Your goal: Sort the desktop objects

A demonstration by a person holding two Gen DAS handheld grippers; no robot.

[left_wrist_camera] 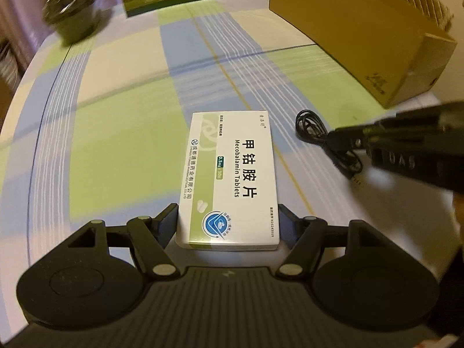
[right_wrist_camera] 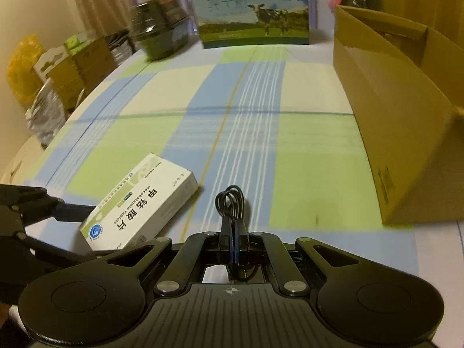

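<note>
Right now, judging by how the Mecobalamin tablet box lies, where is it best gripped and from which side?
Across its two long narrow edges, near the end closest to the left gripper, coming in low along the tablecloth. The tablet box lies flat with its broad printed face up, so only its width fits between the fingers; they already flank that end. The coiled cable beside it leaves the approach free.

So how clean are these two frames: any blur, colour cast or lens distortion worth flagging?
Left wrist view: the tablet box is sharp, but the dark container and the right tool are motion-smeared. Right wrist view: the cable reads clearly; the far milk carton is soft. Both views: warm yellowish cast, and fisheye bending of the tablecloth stripes.
</note>
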